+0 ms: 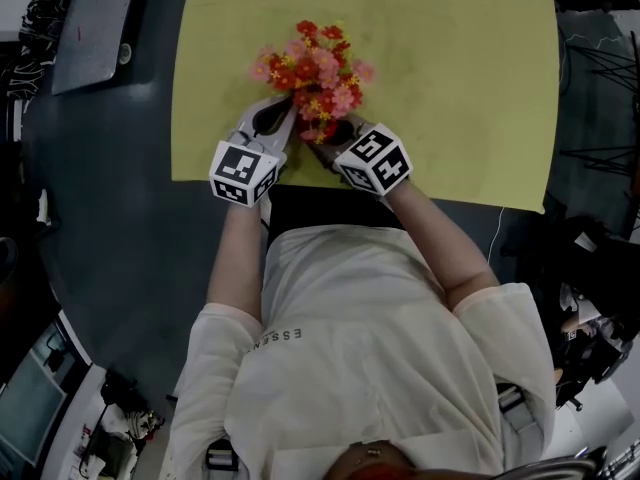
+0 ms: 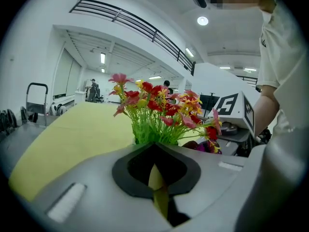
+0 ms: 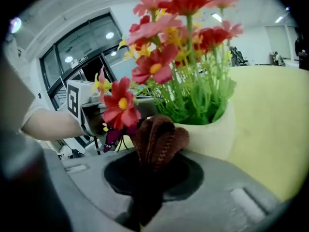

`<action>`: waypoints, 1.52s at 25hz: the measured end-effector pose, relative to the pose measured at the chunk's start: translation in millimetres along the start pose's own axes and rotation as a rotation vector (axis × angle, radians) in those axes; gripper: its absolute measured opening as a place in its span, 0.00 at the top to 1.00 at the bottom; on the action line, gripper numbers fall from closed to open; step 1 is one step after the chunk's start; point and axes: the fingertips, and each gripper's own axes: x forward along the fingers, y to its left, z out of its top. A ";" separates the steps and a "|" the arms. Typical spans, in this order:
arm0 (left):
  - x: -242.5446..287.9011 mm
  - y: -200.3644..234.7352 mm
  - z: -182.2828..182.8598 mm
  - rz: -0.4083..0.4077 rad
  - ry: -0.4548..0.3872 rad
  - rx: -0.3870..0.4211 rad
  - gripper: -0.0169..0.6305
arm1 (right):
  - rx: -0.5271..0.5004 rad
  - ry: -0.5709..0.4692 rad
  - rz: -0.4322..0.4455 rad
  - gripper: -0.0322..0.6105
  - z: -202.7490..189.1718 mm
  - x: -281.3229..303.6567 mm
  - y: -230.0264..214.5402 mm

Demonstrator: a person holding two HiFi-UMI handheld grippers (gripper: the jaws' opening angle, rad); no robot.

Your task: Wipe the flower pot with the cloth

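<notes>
Flower pot: the flower pot (image 3: 212,137) stands on the yellow mat (image 1: 450,88) on the bench (image 1: 110,198), between both grippers.
Left gripper: the left gripper (image 2: 157,173) is closed on a pale sliver, which seems to be the pot's rim.
Right gripper: the right gripper (image 3: 152,173) clamps the brown cloth (image 3: 159,139), bunched just beside the pot wall.
Tipping: a hard sideways wipe may tilt the pot if the rim hold slips.
Flowers: the flowers (image 1: 315,68) hang over the cloth, so an upward stroke may catch them.
Poor wipe: the bunched cloth may touch with only a small part.
</notes>
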 end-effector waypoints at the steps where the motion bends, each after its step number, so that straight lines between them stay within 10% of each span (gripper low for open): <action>1: -0.4 0.3 -0.7 -0.003 0.000 0.002 0.95 | 0.005 0.001 -0.008 0.86 -1.9 -3.6 -3.5; 12: -3.0 1.9 -2.5 -0.017 0.006 -0.011 0.95 | 0.059 0.007 -0.115 0.86 -18.9 -48.9 -48.0; 19: -3.0 2.7 -3.1 -0.013 0.000 -0.043 0.95 | -0.016 -0.008 -0.334 0.86 7.2 -76.3 -114.6; 38: 2.6 18.6 3.7 0.018 -0.027 -0.048 0.95 | -0.126 -0.041 -0.233 0.86 36.7 -50.6 -118.6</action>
